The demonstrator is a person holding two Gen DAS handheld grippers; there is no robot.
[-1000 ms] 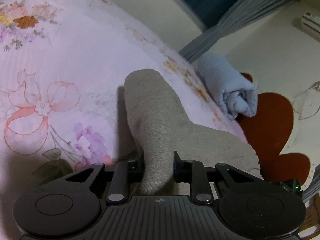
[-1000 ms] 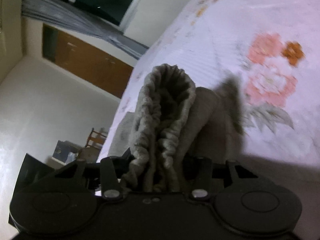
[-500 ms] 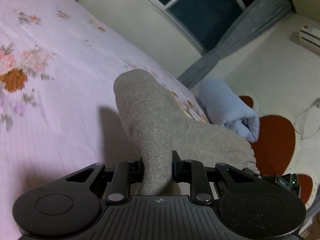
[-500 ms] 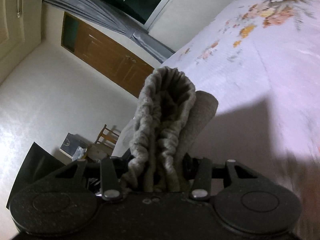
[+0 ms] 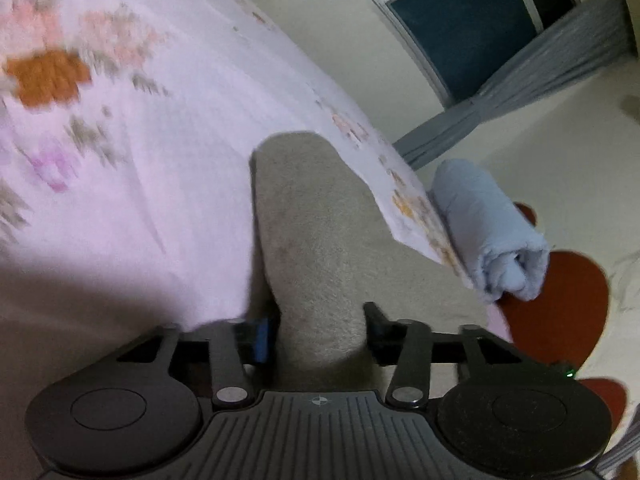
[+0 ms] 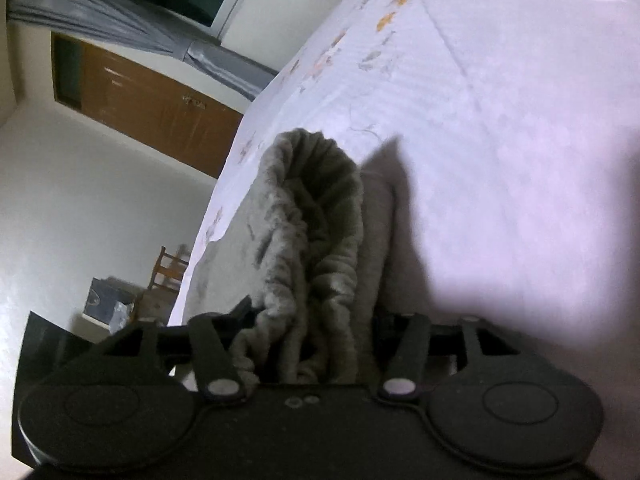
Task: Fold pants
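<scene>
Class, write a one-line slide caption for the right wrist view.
Right hand-held gripper clamps the gathered waistband of grey pants above a floral bedsheet.
</scene>
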